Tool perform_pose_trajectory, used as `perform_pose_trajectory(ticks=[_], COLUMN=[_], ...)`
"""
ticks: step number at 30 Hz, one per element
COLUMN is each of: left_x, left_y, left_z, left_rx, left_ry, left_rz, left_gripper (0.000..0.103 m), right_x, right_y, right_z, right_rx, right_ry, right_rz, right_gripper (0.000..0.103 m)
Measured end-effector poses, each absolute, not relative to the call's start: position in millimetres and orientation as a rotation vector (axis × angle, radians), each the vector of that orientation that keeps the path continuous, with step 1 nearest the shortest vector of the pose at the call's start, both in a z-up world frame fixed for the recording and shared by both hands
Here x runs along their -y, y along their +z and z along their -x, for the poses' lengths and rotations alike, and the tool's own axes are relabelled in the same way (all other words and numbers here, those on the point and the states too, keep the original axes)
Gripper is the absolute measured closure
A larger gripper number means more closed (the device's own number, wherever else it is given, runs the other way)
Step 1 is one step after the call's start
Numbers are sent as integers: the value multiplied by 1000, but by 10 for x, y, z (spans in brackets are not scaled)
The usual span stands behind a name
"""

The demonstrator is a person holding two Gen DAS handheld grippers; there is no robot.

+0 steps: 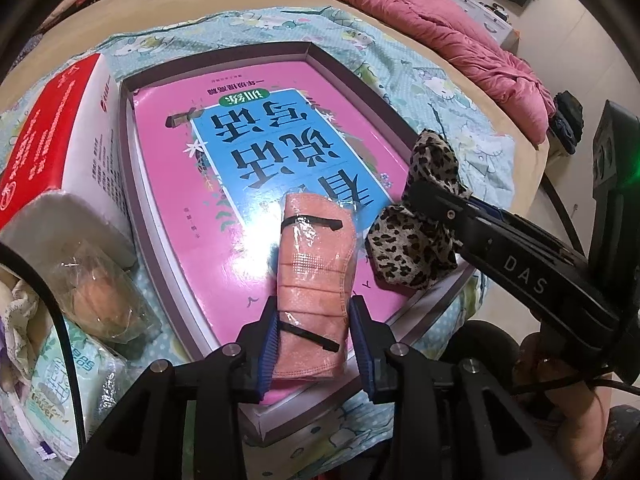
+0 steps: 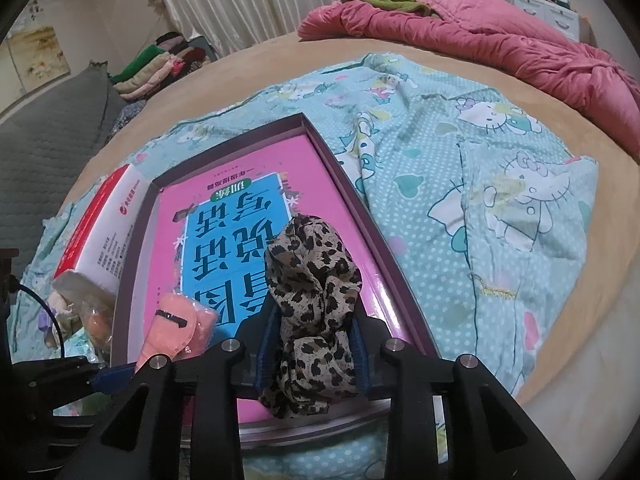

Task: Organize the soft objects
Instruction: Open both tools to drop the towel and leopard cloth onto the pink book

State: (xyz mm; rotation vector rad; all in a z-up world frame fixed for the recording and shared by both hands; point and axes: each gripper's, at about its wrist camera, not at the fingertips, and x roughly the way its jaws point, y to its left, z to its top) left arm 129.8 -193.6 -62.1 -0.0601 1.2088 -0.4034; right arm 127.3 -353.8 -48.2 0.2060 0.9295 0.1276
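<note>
My left gripper is shut on a pink plastic-wrapped face mask with black ear loops, held over the near part of a shallow purple box lined with a pink and blue book cover. My right gripper is shut on a leopard-print fabric scrunchie, held over the box's near right part. The scrunchie and right gripper also show in the left wrist view, just right of the mask. The mask shows at lower left in the right wrist view.
A red and white carton lies left of the box. Beside it sit a bagged orange puff, a tissue pack and a small plush. All rest on a Hello Kitty sheet on a tan bed, with a pink quilt behind.
</note>
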Motion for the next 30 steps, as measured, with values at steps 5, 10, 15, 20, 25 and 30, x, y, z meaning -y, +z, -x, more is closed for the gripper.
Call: perform_pose_trajectory(ticks=[5, 10, 15, 20, 25, 30], left_x=[1936, 1940, 1939, 1938, 1930, 1900], left_y=[-621, -604, -551, -464, -376, -263], left_z=[-1307, -1307, -1284, -1253, -1196, -1151], left_rx=[-1215, -1215, -1197, -1175, -1156, -1128], left_ry=[-389, -376, -376, -380, -359, -339], left_rz=[52, 37, 32, 29, 3, -7], left_gripper=[66, 66, 59, 54, 49, 44], right_x=[3531, 3533, 3560, 3569, 3564, 3563], right_y=[-467, -454, -417, -363, -356, -330], right_z=[-1263, -1256, -1238, -1215, -1212, -1183], right_rx=[-921, -913, -889, -857, -857, -844], right_ry=[126, 115, 114, 112, 117, 116], right_rz=[-203, -199, -212, -217, -217, -213], right_gripper=[53, 46, 45, 35, 31, 30])
